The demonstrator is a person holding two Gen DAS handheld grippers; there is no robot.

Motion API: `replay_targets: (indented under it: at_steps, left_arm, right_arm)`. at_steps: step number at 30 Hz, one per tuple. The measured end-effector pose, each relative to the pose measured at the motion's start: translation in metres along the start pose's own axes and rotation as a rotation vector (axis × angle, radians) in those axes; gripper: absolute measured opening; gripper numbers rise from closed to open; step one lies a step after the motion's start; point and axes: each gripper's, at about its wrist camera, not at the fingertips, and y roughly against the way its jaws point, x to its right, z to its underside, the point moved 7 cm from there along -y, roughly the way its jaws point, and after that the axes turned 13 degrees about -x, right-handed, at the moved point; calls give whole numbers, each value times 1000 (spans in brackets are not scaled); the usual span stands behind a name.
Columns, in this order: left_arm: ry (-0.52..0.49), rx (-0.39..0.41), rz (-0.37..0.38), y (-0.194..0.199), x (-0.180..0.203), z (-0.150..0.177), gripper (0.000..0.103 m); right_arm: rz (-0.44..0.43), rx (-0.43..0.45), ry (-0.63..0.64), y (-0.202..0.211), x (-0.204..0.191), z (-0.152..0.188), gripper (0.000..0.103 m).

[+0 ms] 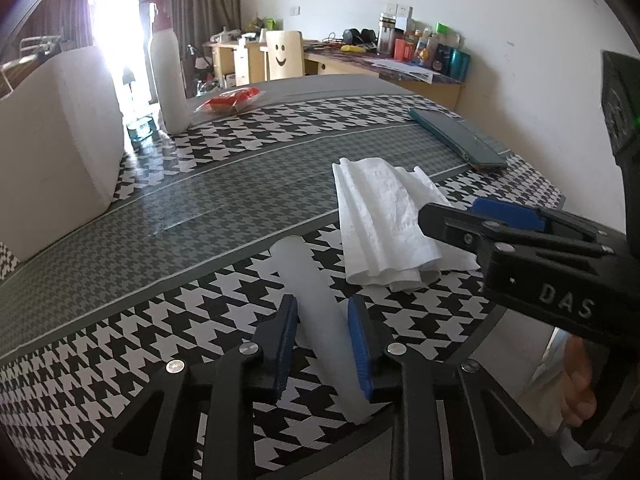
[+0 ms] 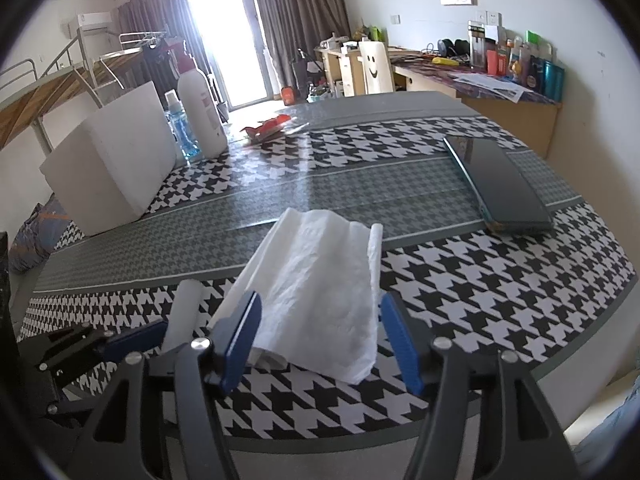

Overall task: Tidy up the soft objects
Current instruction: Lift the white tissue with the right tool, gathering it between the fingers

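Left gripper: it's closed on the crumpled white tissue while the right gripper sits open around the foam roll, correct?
Swapped. In the left wrist view the left gripper is shut on the white foam roll, which lies on the houndstooth tablecloth. The right wrist view shows the right gripper open around the crumpled white tissue.

Both wrist cameras sit low and close, angled down across the table (image 1: pixel 120 320) toward the far window. They share the crumpled tissue (image 1: pixel 384 224) (left view sits further left).
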Motion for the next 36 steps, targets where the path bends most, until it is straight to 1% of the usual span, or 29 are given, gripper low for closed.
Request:
replay_targets:
  at_steps: [2,9,16,22,29,36]
  left_arm:
    - [9,0,5,-1,-1,-2,25]
    - [-13,21,4,8,-7,-1,20]
    - [-20,66,-19,23,-17,0,20]
    - [-10,77,-16,27,-26,1,20]
    - [0,78,-10,28,-31,1,20]
    - [15,88,-4,32,-39,1,20]
  right_arm:
    - [-6,6,3,2,0,1,67]
    - [-17,12,-10,4,1,1,67]
    - [-29,1,6,0,-9,-2,67]
    - [-33,-34,8,-12,-16,-5,67]
    - [-17,-76,4,-26,-18,-7,67]
    - [58,-93,29,-31,-23,-8,67]
